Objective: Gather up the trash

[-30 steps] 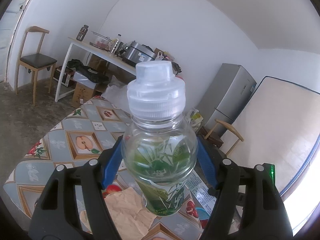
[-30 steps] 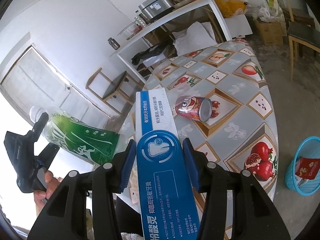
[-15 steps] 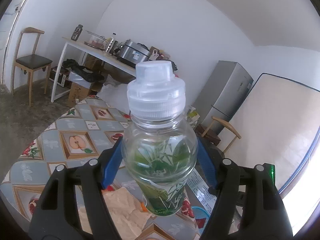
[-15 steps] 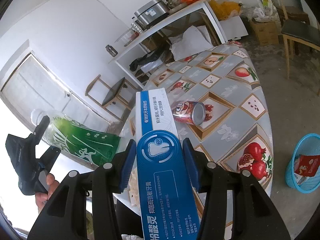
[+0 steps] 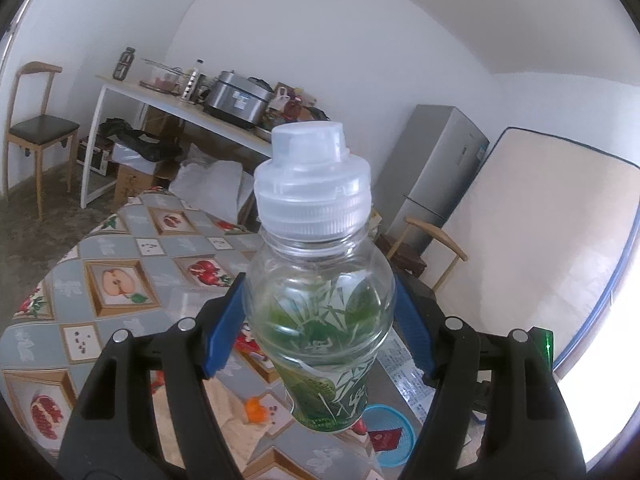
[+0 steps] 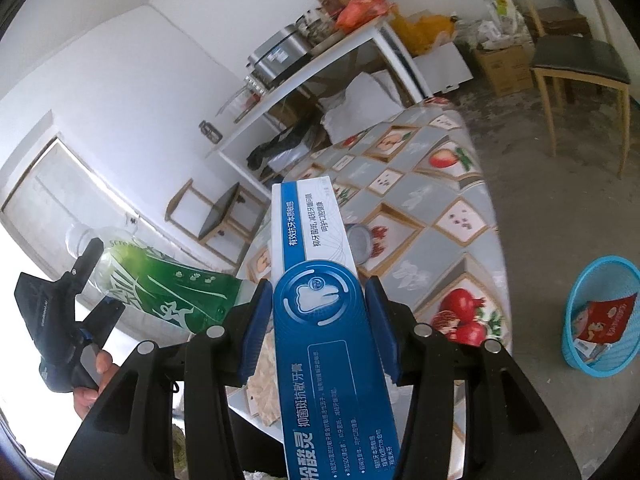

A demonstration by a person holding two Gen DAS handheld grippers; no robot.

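My left gripper (image 5: 318, 300) is shut on a clear plastic bottle (image 5: 320, 292) with a green leaf label and a white cap, held above the table. The right wrist view catches that same bottle (image 6: 160, 284) at the left, gripped by the left gripper (image 6: 90, 282) in a person's hand. My right gripper (image 6: 318, 304) is shut on a long blue and white toothpaste box (image 6: 320, 300) that sticks out forward. A blue trash basket (image 6: 600, 316) with a red packet inside stands on the floor to the right of the table; the left wrist view shows this basket (image 5: 384, 428) below the bottle.
The table (image 6: 452, 240) has a fruit-patterned cloth and carries a tipped can (image 6: 362, 240), crumpled brown paper (image 5: 236, 412) and orange scraps (image 5: 256, 408). A cluttered white side table (image 5: 180, 100), wooden chairs (image 6: 576, 64), a fridge (image 5: 440, 176) and a mattress (image 5: 540, 240) ring the room.
Both grippers have swung sideways with their loads. The blue basket has come into the left wrist view under the bottle, and the can has slid behind the toothpaste box in the right wrist view.
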